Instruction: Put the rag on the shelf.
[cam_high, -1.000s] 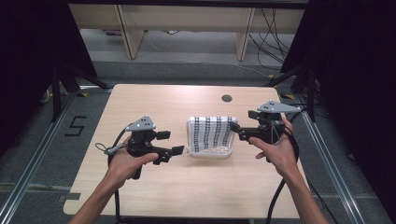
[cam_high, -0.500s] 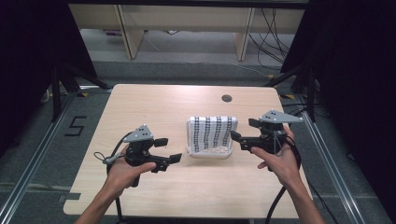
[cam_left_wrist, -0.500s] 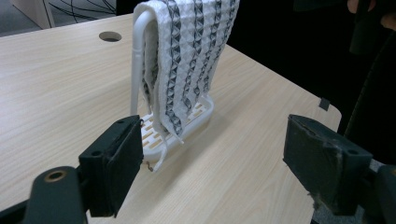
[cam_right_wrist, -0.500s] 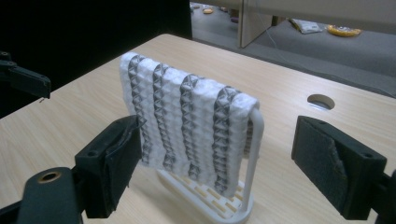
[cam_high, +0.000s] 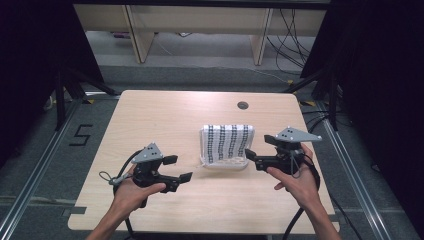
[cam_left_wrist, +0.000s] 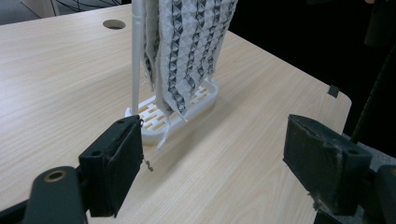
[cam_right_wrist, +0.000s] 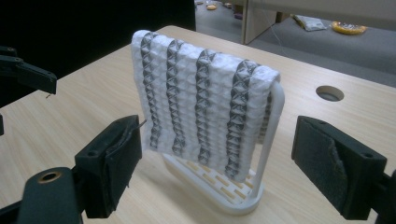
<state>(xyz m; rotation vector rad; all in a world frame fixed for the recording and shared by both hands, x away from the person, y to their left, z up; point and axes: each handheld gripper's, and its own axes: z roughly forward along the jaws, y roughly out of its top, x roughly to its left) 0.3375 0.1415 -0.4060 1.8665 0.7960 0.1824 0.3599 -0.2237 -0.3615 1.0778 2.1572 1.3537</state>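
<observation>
Towel (cam_high: 228, 141) hangs folded over a white rack (cam_high: 223, 164) that stands upright on the worktop (cam_high: 165, 120), a little toward the right edge from the middle and about midway between the far and near edges. The cloth is white with dark patterned stripes running down it, and it drapes over the rack's top bar so that both halves hang down toward the slotted base. In the right gripper view the towel (cam_right_wrist: 205, 112) covers most of the rack (cam_right_wrist: 268, 135), whose bare side post and base show at the right and below. In the left gripper view the towel (cam_left_wrist: 187, 51) is seen edge-on, with loose threads from its lower hem dangling just over the rim of the rack (cam_left_wrist: 154, 133).

Left tongs (cam_high: 179, 168) sit near the worktop's near edge, toward its left corner, well apart from the rack and pointed across at it; their jaws stand apart with nothing between them. Right tongs (cam_high: 248, 154) are just beside the rack's near right corner, held by the right hand (cam_high: 295, 180), jaws apart and empty, not touching the cloth as far as the high view shows. The left hand (cam_high: 131, 192) grips its tool from below. A round hole (cam_high: 243, 105) lies in the worktop near the far edge, beyond the rack.
</observation>
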